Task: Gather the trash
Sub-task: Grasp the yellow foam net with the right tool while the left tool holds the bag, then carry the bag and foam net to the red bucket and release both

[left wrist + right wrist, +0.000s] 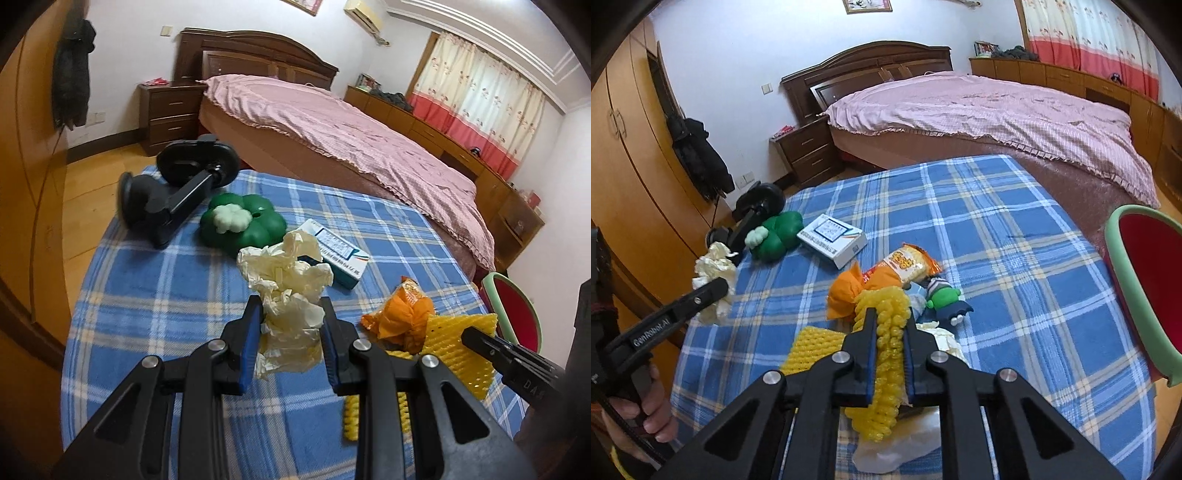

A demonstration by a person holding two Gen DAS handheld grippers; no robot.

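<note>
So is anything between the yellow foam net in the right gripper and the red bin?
Nothing visible: the right gripper pinches the yellow foam net, and only bare blue plaid cloth lies toward the red bin.

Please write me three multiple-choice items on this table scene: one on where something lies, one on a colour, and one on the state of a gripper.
1. Where does the white and teal box lie?
A. On the plaid cloth beside the green flower-shaped toy
B. Inside the red bin
C. On the pink bed

2. What colour is the foam net in the right gripper?
A. Blue
B. Yellow
C. White

3. What is the state of the left gripper?
A. Wide open over bare cloth
B. Shut on the orange snack wrapper
C. Closed on crumpled cream paper

Key: 1 A, since the box rests on the plaid cloth next to the green flower-shaped toy. 2 B, since yellow mesh shows between the fingers. 3 C, since the crumpled cream paper sits pinched between both blue pads.
</note>
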